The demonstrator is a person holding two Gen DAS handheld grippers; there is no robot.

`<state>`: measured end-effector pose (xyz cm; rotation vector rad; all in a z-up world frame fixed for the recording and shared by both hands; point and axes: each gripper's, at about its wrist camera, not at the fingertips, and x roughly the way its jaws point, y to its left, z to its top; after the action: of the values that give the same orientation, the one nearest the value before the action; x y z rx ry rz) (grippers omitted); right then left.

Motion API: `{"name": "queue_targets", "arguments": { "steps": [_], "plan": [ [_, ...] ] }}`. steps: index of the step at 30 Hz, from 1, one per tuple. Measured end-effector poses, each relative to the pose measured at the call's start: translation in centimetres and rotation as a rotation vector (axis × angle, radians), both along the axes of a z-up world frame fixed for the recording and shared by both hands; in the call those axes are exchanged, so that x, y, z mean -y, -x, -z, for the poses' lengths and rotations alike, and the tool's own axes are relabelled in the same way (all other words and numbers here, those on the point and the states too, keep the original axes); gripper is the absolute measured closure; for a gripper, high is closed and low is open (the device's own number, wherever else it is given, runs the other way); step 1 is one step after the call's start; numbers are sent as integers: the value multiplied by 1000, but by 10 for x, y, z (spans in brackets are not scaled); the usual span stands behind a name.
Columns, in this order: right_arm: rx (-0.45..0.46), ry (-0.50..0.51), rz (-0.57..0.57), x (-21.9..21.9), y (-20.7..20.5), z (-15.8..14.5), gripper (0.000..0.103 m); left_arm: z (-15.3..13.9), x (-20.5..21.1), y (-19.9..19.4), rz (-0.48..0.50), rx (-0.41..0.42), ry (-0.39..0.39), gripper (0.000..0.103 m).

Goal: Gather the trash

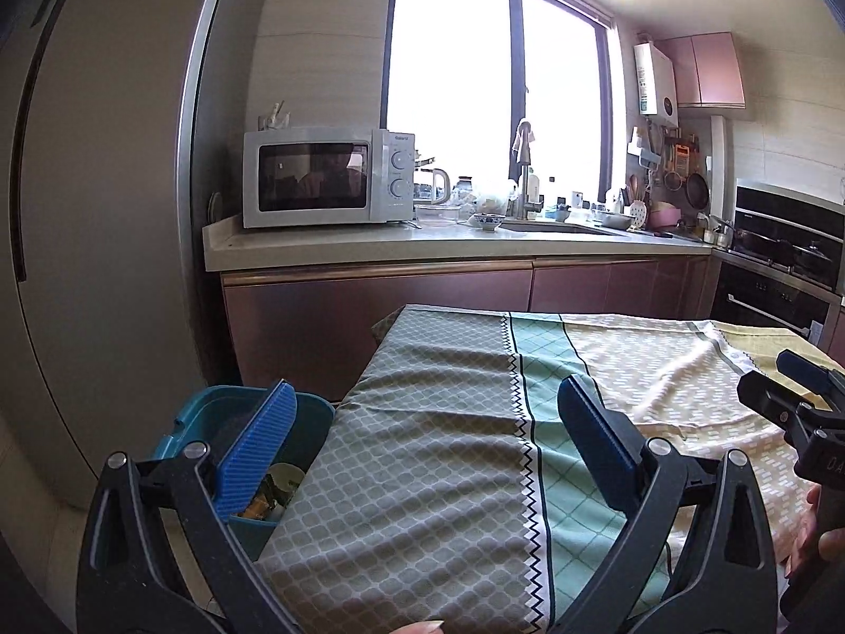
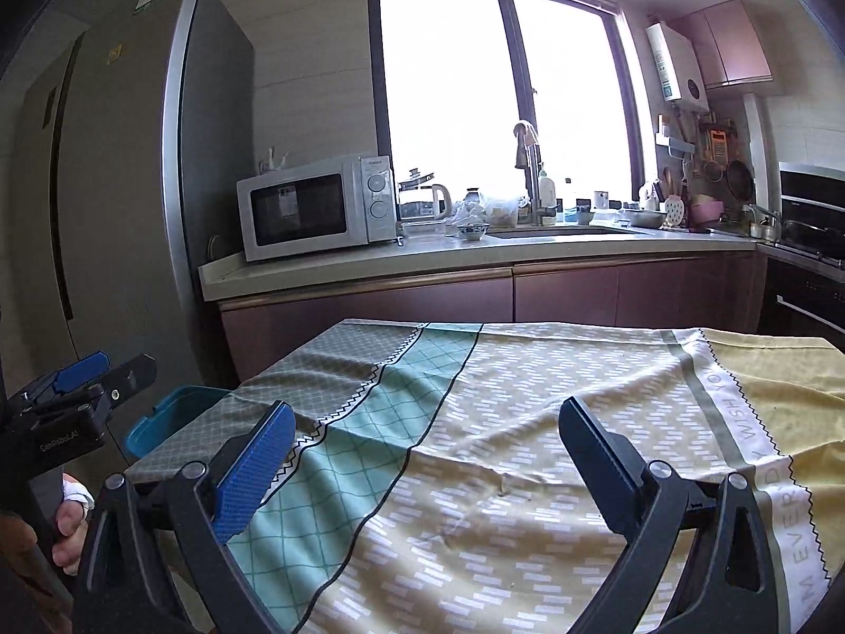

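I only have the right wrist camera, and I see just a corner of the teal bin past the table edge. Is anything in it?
Observer: Yes. The left wrist view looks down into the teal bin, and some trash lies at its bottom.
Operator: Are the left tongs carrying anything?
Observer: No. The left tongs stand wide open with nothing between them, only the tablecloth beneath.
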<state>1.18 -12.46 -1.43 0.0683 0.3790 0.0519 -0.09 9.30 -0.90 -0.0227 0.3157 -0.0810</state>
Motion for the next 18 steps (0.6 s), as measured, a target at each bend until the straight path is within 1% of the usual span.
{"name": "queue_targets", "arguments": {
  "steps": [5, 11, 18],
  "plan": [
    [17, 43, 25, -6, 9, 1, 6, 1, 0, 4, -7, 11, -5, 6],
    [36, 30, 42, -2, 15, -2, 6, 0, 4, 11, -24, 39, -26, 6],
    [39, 28, 48, 0, 17, -4, 6, -1, 3, 13, -37, 50, -25, 6]
  ]
}}
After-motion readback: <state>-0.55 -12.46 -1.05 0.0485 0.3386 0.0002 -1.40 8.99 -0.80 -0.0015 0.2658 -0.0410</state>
